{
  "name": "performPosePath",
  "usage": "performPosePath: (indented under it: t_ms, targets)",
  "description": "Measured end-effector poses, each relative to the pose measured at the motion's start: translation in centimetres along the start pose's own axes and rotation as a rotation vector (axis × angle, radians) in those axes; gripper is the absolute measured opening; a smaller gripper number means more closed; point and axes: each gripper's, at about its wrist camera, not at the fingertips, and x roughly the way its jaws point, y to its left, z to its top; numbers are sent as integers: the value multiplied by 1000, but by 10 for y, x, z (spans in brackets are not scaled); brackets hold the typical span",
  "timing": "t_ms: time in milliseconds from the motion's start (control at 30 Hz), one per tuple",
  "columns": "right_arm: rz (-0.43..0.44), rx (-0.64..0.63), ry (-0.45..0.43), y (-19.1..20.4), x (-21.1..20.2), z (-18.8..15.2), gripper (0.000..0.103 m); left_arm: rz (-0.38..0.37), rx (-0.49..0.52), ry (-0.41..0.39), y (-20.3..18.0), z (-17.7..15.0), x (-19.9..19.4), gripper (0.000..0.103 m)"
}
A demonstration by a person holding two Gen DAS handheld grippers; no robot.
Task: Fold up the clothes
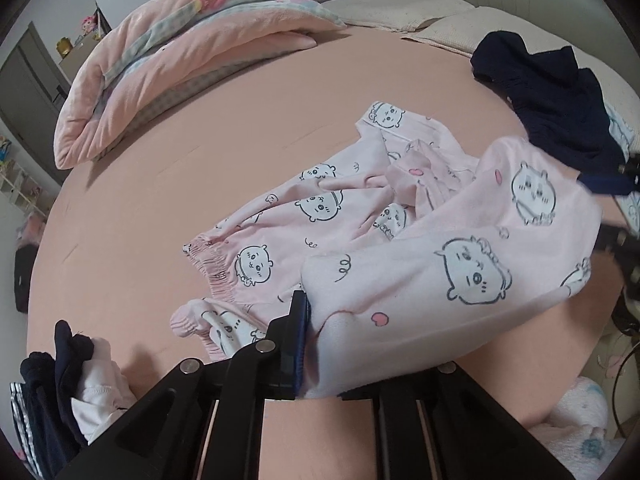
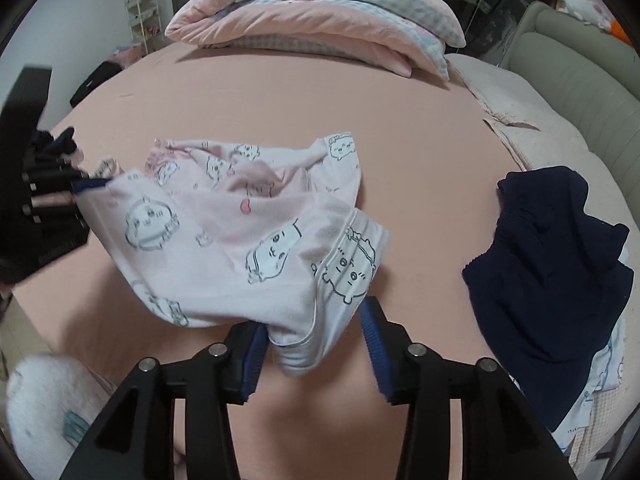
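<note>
Pink pyjamas (image 1: 460,248) over bed (image 1: 240,140), left claw (image 1: 308,344) gripping hem, right claw (image 2: 316,344) open around fabric

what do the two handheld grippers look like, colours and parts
Both grippers, left gripper and right gripper, are matte black angular frames with round silver bolts at the finger joints. Each finger carries a ribbed blue pad on its inner face. No cables or sleeves show.
</note>
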Motion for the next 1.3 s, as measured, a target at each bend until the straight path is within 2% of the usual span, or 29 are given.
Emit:
performPosePath:
  t_ms: [133,367,467,633,767,1033,1100,1167,1233,1300]
  targets:
    - [-114,-123,-49,17,-1,-13,47,-26,-34,-13,5,4,-13,9]
    - [-189,-224,-97,35,-2,-22,47,-87,-67,-57,13,22,-36,9]
    - [-199,-233,-109,38,0,-21,47,-72,-48,-60,11,27,-42,9]
    - [-222,-270,-189,46,-6,-19,47,-71,-44,-71,11,30,-48,9]
    - [-204,-281,-179,51,2,-17,47,-71,-30,-73,10,33,-51,9]
    - [-269,-347,-141,61,24,-22,46,-67,9,-89,4,39,-65,9]
    - [-258,-339,-125,61,24,-23,42,-72,11,-96,5,40,-68,9]
    - [-252,-307,-111,59,23,-20,18,-68,16,-92,6,38,-67,9]
    - [-248,-278,-111,55,18,-17,9,-50,25,-82,6,36,-65,9]
    - [-231,-240,-111,50,12,-13,9,-53,18,-73,8,33,-64,9]
